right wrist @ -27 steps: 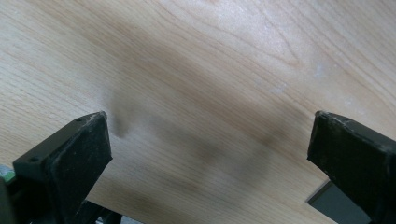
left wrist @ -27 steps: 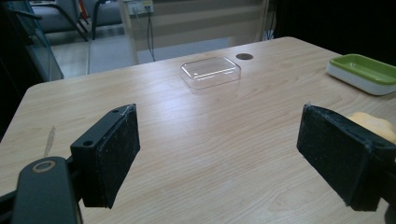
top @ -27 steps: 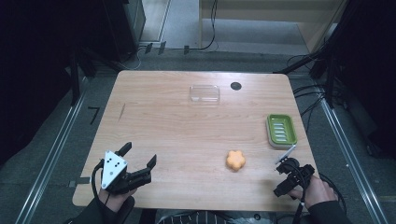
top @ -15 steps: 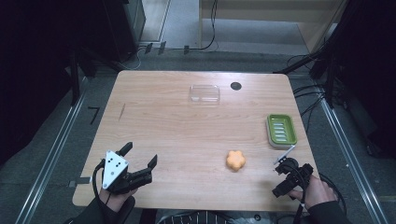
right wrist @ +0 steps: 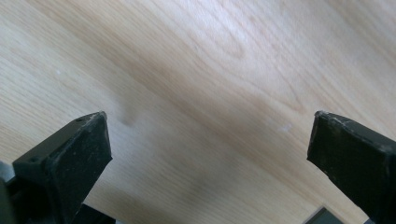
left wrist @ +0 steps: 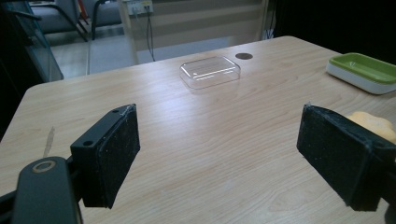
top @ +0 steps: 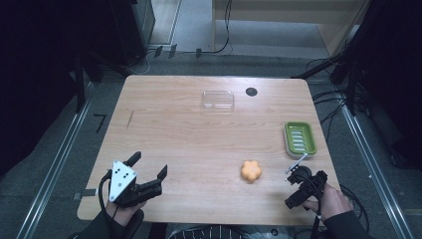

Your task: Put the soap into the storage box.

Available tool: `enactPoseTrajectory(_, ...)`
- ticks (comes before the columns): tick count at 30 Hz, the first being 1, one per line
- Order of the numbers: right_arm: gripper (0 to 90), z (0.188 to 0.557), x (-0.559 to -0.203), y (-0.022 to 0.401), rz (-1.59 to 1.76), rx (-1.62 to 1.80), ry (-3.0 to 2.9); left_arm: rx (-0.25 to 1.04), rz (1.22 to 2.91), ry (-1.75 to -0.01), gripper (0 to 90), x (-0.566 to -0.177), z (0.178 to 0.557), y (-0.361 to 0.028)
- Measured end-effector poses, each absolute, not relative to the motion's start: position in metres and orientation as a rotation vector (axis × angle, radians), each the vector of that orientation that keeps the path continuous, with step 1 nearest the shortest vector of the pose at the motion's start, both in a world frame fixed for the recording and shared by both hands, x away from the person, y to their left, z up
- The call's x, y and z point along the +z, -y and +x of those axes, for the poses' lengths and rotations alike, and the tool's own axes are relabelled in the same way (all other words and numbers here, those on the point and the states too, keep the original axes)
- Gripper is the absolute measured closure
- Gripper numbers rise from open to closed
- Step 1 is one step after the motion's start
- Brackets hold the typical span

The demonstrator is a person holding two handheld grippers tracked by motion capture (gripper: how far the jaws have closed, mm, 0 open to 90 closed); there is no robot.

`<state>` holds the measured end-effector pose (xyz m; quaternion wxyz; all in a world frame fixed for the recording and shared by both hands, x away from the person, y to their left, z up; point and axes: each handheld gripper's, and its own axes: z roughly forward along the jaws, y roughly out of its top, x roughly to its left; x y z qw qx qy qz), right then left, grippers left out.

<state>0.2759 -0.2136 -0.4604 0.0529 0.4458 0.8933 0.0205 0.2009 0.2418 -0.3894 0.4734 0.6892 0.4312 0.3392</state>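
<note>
An orange flower-shaped piece [top: 251,171] lies on the wooden table [top: 189,134], toward the front right; its edge peeks past a jaw in the left gripper view [left wrist: 373,125]. My left gripper [top: 148,167] rests near the front left corner, open, with bare wood between its jaws [left wrist: 217,149]. My right gripper [top: 300,186] sits at the front right, right of the orange piece, tipped down at the tabletop; its jaws stand wide open over plain wood [right wrist: 210,140].
A green soap dish [top: 300,139] stands at the right edge, also in the left gripper view [left wrist: 363,71]. A clear plastic lid [top: 218,99] [left wrist: 210,71] lies at the far middle beside a dark round hole [top: 251,91]. Cables run over the floor around the table.
</note>
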Motion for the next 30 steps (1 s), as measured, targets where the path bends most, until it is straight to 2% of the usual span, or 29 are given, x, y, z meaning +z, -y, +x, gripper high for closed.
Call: enactPoseTrajectory(30, 0.0, 0.289, -0.454, 0.171, 1.222, 0.107, -2.766, 0.830, 1.691, -1.056, 13.7, -0.390, 0.201, -0.242)
